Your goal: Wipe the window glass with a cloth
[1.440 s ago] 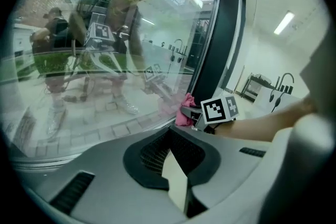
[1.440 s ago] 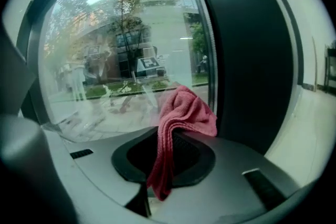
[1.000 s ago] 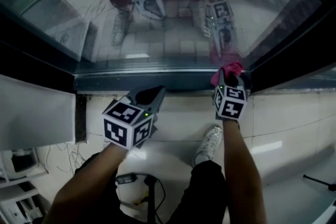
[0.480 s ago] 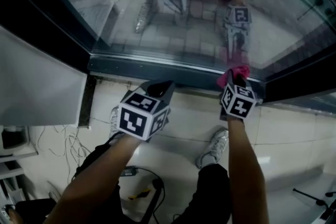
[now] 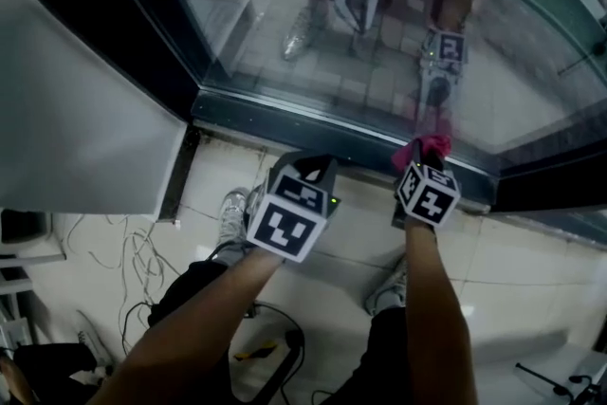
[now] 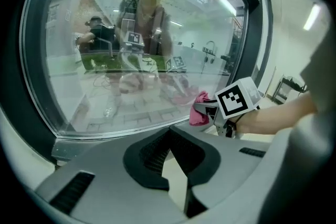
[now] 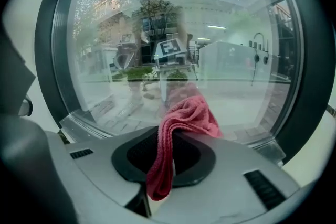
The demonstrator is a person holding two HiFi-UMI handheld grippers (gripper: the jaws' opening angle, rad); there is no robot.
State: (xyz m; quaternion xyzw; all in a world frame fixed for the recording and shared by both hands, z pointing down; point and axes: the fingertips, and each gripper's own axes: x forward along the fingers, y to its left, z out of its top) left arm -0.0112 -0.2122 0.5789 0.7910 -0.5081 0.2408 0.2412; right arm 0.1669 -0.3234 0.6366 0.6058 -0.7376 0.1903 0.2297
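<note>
- The right hand-held gripper point(image 7: 169, 134) clamps a pink cloth point(image 7: 185, 115) close to the lower edge of the window glass point(image 7: 231, 55).
- The left hand-held gripper point(image 6: 169, 132) has its jaws together, empty.

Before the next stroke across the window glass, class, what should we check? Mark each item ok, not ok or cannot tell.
1. Cloth gripped: ok; the pink cloth is pinched in the right gripper.
2. Left gripper free: ok; jaw tips together, nothing between them.
3. Cloth touching the window glass: cannot tell.
4. Grippers apart: ok; the left sits clear beside the right.
5. Footing: not ok; loose cables lie on the floor near the person.
</note>
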